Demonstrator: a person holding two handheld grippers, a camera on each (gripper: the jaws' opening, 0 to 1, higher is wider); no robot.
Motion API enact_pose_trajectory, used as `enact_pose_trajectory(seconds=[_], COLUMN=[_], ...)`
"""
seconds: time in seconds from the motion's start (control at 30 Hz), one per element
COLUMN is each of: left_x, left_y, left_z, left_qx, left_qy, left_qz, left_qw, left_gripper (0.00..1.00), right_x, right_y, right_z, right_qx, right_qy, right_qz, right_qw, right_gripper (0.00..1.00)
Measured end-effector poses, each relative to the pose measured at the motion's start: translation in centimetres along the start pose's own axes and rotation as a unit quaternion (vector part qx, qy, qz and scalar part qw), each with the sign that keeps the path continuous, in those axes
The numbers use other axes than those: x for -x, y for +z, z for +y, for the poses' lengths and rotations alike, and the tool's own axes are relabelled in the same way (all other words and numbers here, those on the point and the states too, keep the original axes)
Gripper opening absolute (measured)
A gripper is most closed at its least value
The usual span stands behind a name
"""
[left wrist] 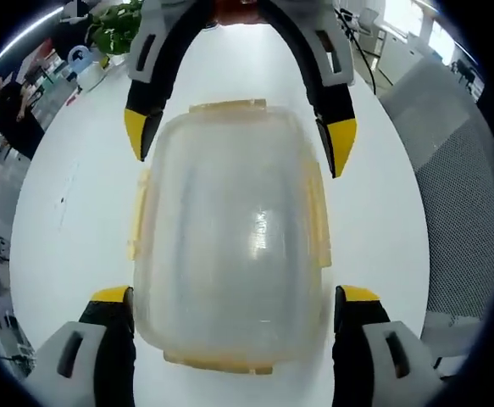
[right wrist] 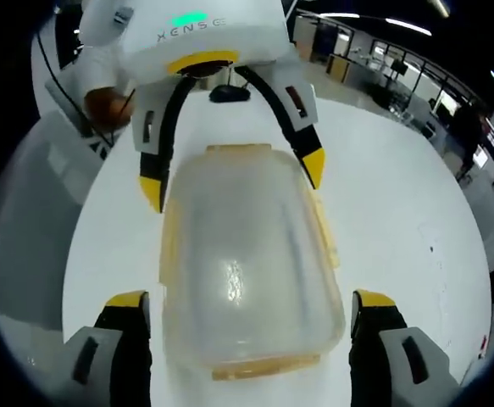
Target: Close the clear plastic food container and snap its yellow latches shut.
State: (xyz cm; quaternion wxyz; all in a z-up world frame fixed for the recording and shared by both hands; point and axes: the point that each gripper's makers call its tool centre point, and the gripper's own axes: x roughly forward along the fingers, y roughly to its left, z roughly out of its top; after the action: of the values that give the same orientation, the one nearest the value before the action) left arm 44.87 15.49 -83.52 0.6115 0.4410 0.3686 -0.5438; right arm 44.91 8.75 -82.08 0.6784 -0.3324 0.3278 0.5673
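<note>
A clear plastic food container (left wrist: 230,237) lies on the white table (left wrist: 77,212) with its lid on and the yellow latches (left wrist: 317,216) along its edges; whether they are snapped down I cannot tell. My left gripper (left wrist: 234,297) is open, its yellow-tipped jaws standing on either side of the container's near end. From the far end comes my right gripper (left wrist: 238,142), open as well and straddling that end. The right gripper view has the same container (right wrist: 247,263) between the right gripper (right wrist: 251,298) below and the left gripper (right wrist: 232,178) above, with a yellow latch (right wrist: 263,366) at the near edge.
A grey mesh chair (left wrist: 458,212) stands beside the table. A potted plant (left wrist: 115,30) sits at the far edge. A small dark object (right wrist: 230,93) lies on the table behind the left gripper. A person's hand (right wrist: 107,106) holds that gripper. Office desks fill the background.
</note>
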Motion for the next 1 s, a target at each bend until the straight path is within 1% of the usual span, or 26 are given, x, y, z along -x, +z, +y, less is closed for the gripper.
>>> enact_pose_trajectory(seconds=[0.13,0.17,0.23,0.27,0.4,0.47,0.53,0.63,0.7,0.77,0.93,1.0], left_x=[0.3,0.3,0.4,0.4,0.7,1.0,1.1,1.4,1.6,1.7,1.8,2.0], left_y=[-0.4,-0.5,-0.8,-0.9,-1.2,-1.3,-1.3,-1.4,-1.5,-1.5,-2.3,-2.5], left_z=[0.1,0.1,-0.1,-0.1,0.1,0.2,0.1,0.3,0.5,0.3,0.0,-0.2], left_qx=[0.015,0.017,0.042,0.047,0.052,0.056,0.062,0.074,0.090,0.109,0.120,0.127], left_qy=[0.010,0.011,0.009,0.010,0.025,0.034,0.035,0.049,0.059,0.059,0.069,0.070], left_qz=[-0.010,-0.011,-0.013,-0.017,-0.024,-0.030,-0.035,-0.042,-0.048,-0.056,-0.051,-0.054], left_qw=[0.9998,0.9997,0.9990,0.9987,0.9981,0.9974,0.9968,0.9952,0.9930,0.9908,0.9891,0.9879], left_gripper=[0.99,0.99,0.99,0.99,0.99,0.99,0.99,0.99,0.99,0.99,0.99,0.99], right_x=[0.4,0.4,0.4,0.5,0.8,1.0,1.3,1.6,1.7,1.8,2.0,2.2], right_y=[0.4,0.4,0.2,0.1,-0.1,0.2,0.4,0.6,0.6,0.5,0.3,0.4], right_z=[-0.3,-0.3,-0.3,-0.3,-0.3,-0.4,-0.7,-0.7,-0.7,-0.5,0.1,0.1], right_qx=[-0.018,-0.020,-0.019,-0.020,-0.032,-0.042,-0.052,-0.063,-0.072,-0.077,-0.081,-0.087], right_qy=[-0.013,-0.014,-0.019,-0.021,-0.026,-0.032,-0.041,-0.050,-0.054,-0.057,-0.064,-0.069], right_qz=[-0.021,-0.022,-0.018,-0.018,-0.026,-0.038,-0.050,-0.060,-0.065,-0.070,-0.074,-0.081], right_qw=[0.9995,0.9995,0.9995,0.9994,0.9988,0.9979,0.9965,0.9950,0.9938,0.9929,0.9919,0.9905], right_gripper=[1.00,1.00,0.99,0.99,1.00,1.00,1.00,1.00,1.00,1.00,1.00,1.00])
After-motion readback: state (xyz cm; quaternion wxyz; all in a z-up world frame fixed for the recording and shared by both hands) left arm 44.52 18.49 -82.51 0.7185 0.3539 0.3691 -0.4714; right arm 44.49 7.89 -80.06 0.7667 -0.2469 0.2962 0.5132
